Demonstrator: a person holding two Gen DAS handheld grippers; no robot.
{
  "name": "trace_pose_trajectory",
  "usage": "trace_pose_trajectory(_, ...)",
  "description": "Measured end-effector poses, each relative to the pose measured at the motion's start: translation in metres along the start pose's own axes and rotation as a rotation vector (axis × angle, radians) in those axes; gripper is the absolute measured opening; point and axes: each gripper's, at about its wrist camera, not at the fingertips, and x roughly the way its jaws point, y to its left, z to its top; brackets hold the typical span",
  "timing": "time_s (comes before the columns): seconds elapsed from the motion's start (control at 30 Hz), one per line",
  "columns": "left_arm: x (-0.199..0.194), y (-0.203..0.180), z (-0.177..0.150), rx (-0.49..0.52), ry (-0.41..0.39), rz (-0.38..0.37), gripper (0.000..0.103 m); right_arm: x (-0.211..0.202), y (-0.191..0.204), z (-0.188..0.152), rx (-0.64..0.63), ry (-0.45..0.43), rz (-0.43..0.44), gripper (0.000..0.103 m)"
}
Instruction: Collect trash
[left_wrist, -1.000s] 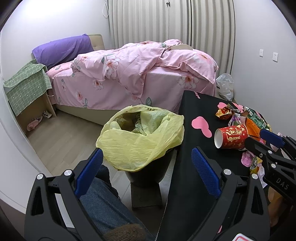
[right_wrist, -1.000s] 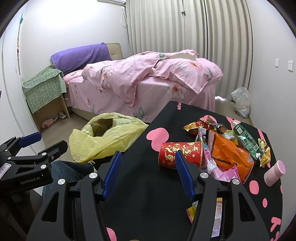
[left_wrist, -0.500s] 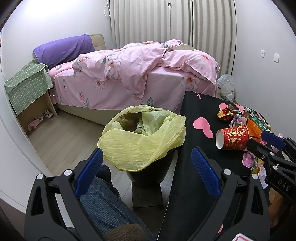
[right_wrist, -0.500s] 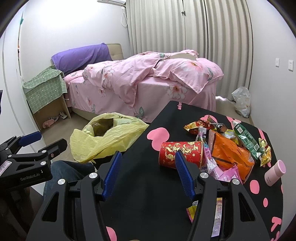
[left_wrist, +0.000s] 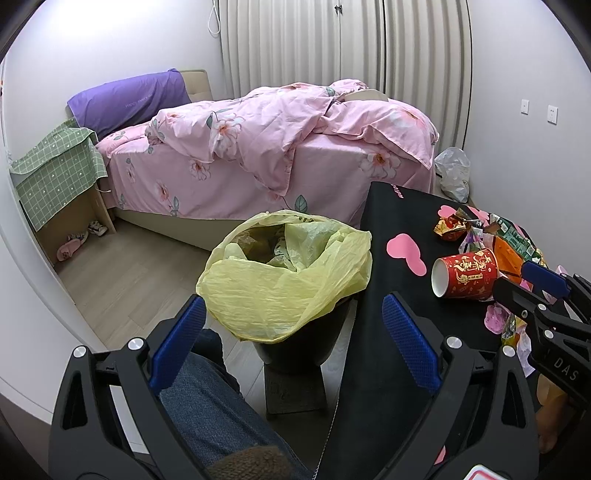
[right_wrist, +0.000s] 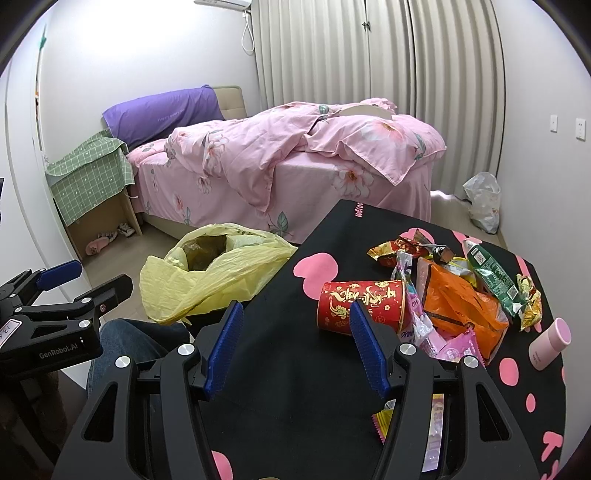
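A red paper cup lies on its side on the black table; it also shows in the left wrist view. Behind it lies a pile of wrappers: an orange bag, a green packet, a gold-red wrapper. A bin with a yellow bag stands left of the table. My right gripper is open and empty, just in front of the cup. My left gripper is open and empty, above the bin's near side.
A pink bottle lies at the table's right edge. A pink bed stands behind the bin. A green-covered side table is at the left. A white plastic bag sits on the floor by the curtain. A jeans-clad leg is below.
Both grippers stay open. The left view has shifted slightly, so the bin and table sit a little farther right and higher. The right view is almost unchanged.
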Motion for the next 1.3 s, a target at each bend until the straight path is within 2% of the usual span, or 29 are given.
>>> trace_pose_trajectory(1.1,0.000,0.002,0.001,-0.001,-0.005,0.004,0.092,-0.001,-0.001,0.001,-0.005,0.002,-0.004,0.057)
trace_pose_trajectory(1.2,0.000,-0.004,0.002,0.014,-0.016,-0.005,0.092,-0.004,-0.010,0.001,0.003,-0.006,-0.025,0.057)
trace_pose_trajectory(1.3,0.005,-0.016,0.003,0.039,-0.020,-0.054,0.092,-0.008,-0.027,0.001,0.017,-0.016,-0.063,0.057)
